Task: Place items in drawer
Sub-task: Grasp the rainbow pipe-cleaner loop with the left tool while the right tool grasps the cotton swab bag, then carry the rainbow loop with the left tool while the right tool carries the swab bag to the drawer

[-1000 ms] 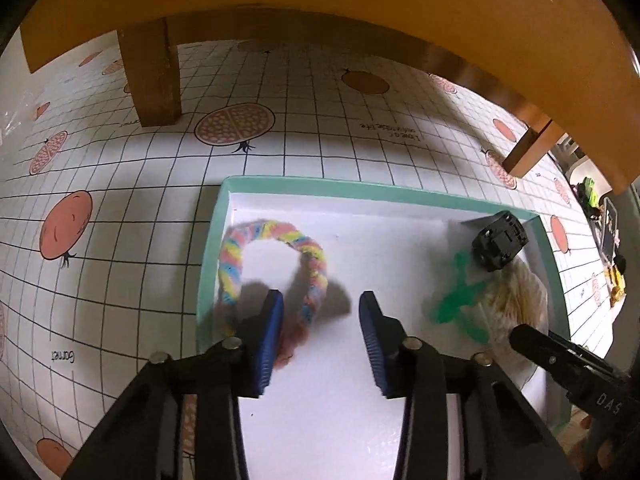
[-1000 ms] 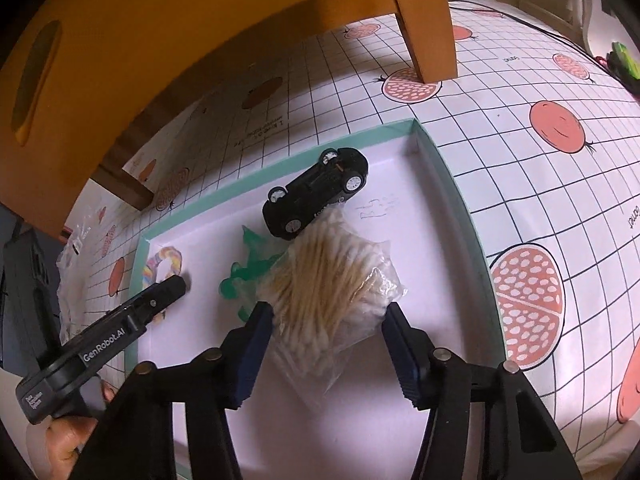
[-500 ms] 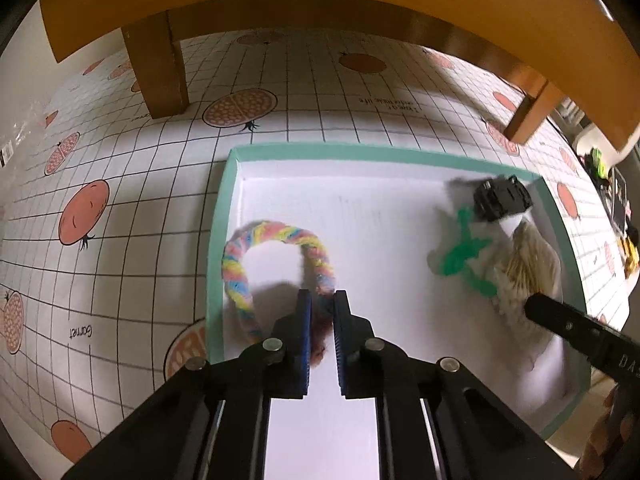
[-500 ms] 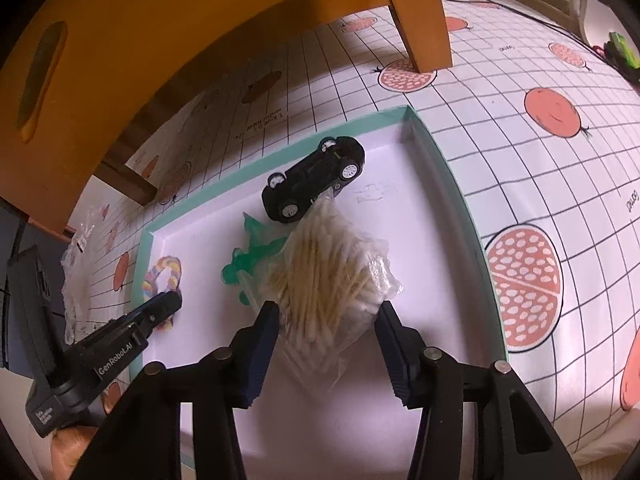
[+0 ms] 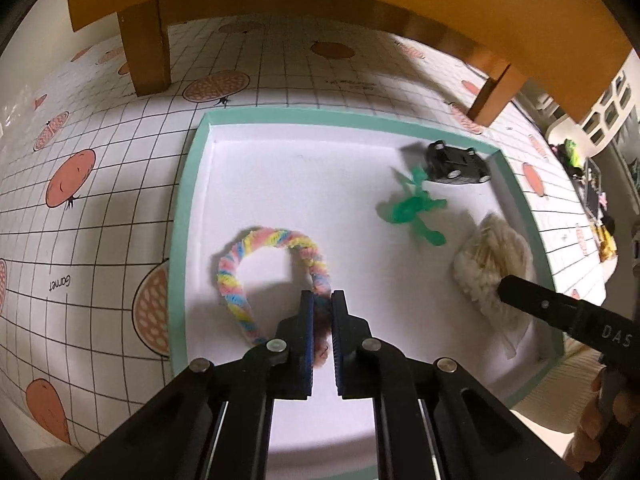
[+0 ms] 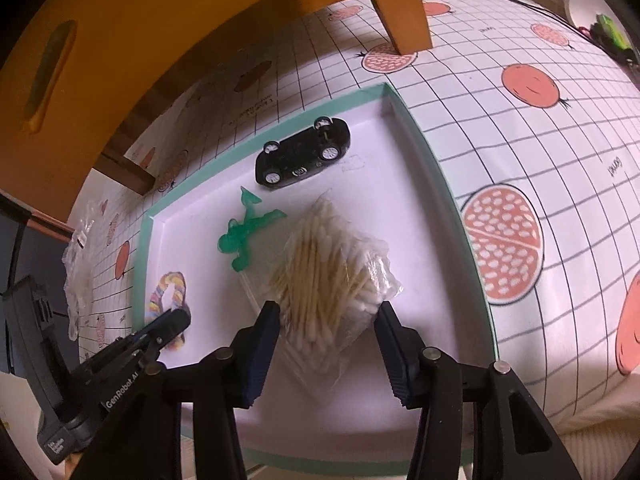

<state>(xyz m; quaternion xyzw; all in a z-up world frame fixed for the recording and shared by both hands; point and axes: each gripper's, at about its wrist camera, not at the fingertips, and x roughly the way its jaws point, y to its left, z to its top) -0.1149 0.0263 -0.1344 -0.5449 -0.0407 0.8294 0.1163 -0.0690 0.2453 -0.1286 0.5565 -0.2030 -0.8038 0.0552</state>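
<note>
A white tray with a teal rim point(image 5: 184, 216) lies on the fruit-print cloth. In it are a rainbow twisted loop point(image 5: 256, 248), a green plastic figure point(image 5: 412, 208), a black toy car point(image 5: 456, 162) on its roof, and a bag of cotton swabs point(image 5: 492, 256). My left gripper point(image 5: 320, 300) is shut on the loop's right end. In the right wrist view the right gripper point(image 6: 328, 312) stands open astride the swab bag point(image 6: 332, 268), with its pads close to the bag's sides. The car point(image 6: 304, 152), the figure point(image 6: 244, 232) and the loop point(image 6: 168, 292) lie beyond it.
An orange wooden piece of furniture overhangs the tray. Its legs point(image 5: 146, 52) point(image 6: 396, 4) stand on the cloth behind. A crumpled clear plastic bag point(image 6: 78, 276) lies left of the tray. A hand point(image 5: 596, 432) holds the right gripper at the tray's near right corner.
My left gripper went from open to shut on the loop's right end and has drawn back a little. The right fingers have narrowed slightly around the swab bag.
</note>
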